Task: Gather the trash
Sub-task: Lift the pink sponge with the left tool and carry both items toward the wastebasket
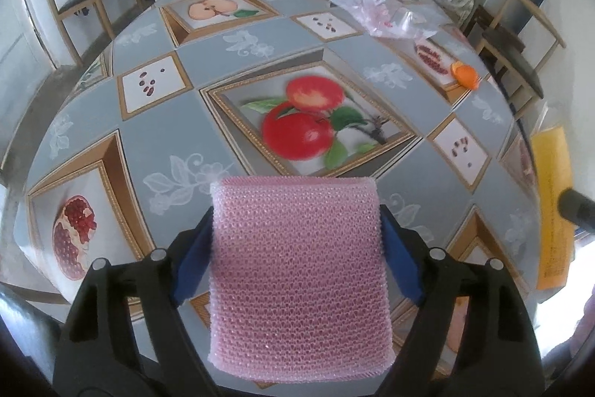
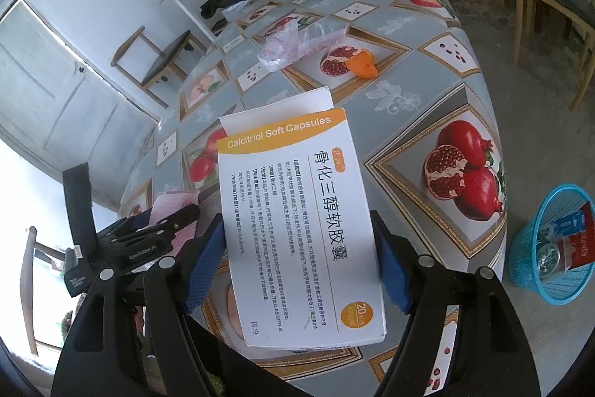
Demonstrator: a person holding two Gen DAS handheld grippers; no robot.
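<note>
The left claw pinches a pink honeycomb foam sleeve above the near edge of the fruit-print table; the right claw grips a white-and-orange cardboard medicine box over the table's near corner; a blue plastic mesh basket stands on the floor beside that corner.

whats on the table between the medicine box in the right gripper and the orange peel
Nothing: in the right wrist view only bare patterned tablecloth separates the medicine box from the orange peel.
</note>
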